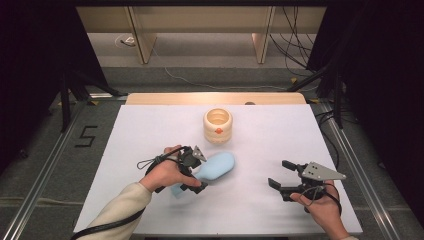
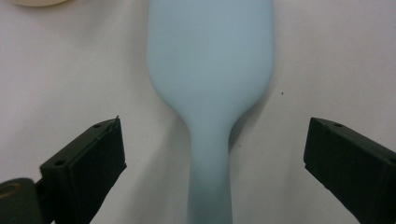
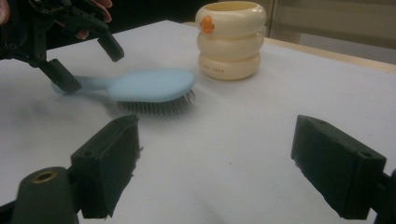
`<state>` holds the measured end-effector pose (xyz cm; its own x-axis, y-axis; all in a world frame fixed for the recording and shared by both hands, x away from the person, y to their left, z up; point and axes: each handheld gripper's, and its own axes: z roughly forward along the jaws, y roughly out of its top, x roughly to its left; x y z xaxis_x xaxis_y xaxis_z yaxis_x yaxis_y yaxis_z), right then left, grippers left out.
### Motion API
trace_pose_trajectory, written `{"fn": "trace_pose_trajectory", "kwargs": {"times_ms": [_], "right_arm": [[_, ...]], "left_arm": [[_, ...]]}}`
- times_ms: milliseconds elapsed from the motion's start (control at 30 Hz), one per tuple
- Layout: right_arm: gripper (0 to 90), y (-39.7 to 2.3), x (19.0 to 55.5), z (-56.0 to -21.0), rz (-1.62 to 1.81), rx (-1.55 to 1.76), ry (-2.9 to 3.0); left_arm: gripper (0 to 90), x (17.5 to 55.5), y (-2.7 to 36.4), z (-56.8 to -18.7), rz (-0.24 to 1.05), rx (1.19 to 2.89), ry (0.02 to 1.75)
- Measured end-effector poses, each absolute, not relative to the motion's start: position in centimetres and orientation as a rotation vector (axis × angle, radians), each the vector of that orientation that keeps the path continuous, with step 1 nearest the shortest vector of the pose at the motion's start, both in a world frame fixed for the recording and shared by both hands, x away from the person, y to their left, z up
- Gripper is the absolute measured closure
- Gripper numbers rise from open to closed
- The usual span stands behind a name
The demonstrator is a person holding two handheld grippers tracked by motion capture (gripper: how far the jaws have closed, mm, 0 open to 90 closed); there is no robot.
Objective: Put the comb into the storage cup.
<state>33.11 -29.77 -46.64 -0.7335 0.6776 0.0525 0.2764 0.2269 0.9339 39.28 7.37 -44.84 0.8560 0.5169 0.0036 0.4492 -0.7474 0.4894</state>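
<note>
Left gripper (image 1: pixel 196 172): jaws wide, straddling the handle of the pale blue hairbrush (image 2: pixel 210 84), pads clear of it on both sides. Brush lies bristles down, long axis running from the fingers toward the cream ringed cup (image 1: pixel 218 125) near the table's far edge. Right gripper (image 1: pixel 281 175) is open and empty, well apart near the front right corner. White table cover (image 1: pixel 280 135); dark curtains around.

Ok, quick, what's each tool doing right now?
Left tool: open, jaws either side of the hairbrush handle, not gripping it.
Right tool: open, nothing between its jaws, off to the side above the table.
</note>
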Motion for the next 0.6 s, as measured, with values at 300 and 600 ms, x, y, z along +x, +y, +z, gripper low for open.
{"fn": "trace_pose_trajectory", "kwargs": {"times_ms": [300,600], "right_arm": [[16.4,-29.76,33.14,-46.68,1.506,0.884,2.146],[16.4,-29.75,33.17,-46.73,1.507,0.884,2.149]], "left_arm": [[9.1,39.66,7.13,-45.37,0.195,2.585,0.712],[15.3,39.9,6.58,-45.78,0.191,2.636,0.698]]}}
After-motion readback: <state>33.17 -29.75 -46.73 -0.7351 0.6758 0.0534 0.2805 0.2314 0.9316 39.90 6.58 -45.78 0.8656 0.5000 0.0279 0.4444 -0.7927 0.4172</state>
